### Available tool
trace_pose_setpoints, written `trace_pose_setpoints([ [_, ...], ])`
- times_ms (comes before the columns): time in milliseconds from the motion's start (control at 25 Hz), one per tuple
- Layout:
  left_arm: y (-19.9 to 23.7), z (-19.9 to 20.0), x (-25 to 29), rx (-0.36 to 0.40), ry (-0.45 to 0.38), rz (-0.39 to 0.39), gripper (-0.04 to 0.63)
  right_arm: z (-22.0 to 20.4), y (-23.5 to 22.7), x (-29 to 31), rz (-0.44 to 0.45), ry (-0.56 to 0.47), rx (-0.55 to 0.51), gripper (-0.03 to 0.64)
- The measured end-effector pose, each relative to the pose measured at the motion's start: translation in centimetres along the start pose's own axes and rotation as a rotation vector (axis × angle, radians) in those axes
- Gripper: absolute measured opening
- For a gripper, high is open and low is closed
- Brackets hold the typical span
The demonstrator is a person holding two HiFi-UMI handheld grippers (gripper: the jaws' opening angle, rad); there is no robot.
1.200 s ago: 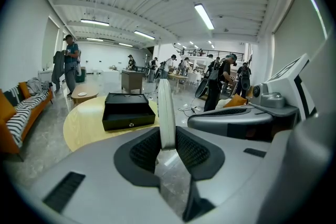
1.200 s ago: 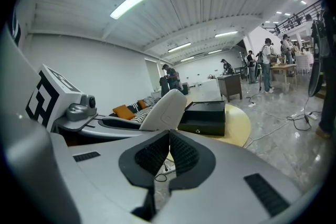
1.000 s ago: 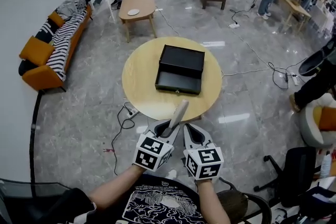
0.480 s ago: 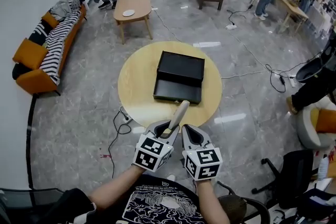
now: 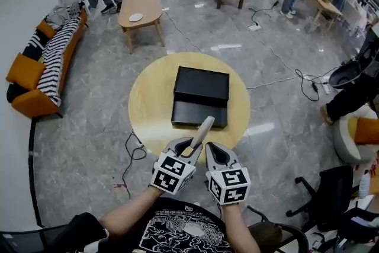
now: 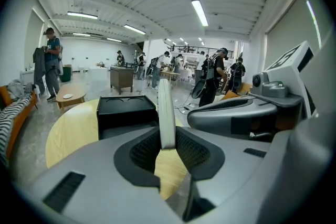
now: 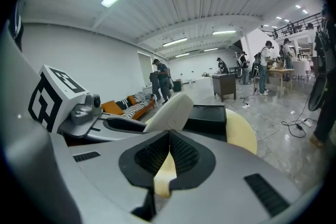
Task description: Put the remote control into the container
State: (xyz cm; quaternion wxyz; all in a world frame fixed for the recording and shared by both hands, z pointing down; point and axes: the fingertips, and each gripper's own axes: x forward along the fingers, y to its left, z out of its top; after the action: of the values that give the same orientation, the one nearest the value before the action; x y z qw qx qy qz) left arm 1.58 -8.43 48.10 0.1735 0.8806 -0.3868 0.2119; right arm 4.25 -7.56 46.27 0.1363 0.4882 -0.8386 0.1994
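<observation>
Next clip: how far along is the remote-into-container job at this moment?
Done: the remote is lifted, clamped in the left gripper. In hand: it is held at the near edge of the round table, with the right gripper shut and empty beside it. Left: bring it over the open black container, lower it in and release.

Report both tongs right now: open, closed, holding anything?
Left tongs: closed on the remote control.
Right tongs: closed, nothing in them.
</observation>
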Motion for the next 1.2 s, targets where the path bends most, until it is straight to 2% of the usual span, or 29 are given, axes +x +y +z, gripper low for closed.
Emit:
trace_pose_setpoints([
  [760, 8.6, 2.1, 4.5, 0.169, 0.117, -0.153, 0.097, 4.1, -1.3, 8.5, -0.143, 0.033, 0.044, 0.023],
  [1200, 10.6, 1.7, 8.2, 0.303, 0.183, -0.231, 0.097, 4.9, -3.7, 10.9, -0.234, 0.04, 0.076, 0.023],
])
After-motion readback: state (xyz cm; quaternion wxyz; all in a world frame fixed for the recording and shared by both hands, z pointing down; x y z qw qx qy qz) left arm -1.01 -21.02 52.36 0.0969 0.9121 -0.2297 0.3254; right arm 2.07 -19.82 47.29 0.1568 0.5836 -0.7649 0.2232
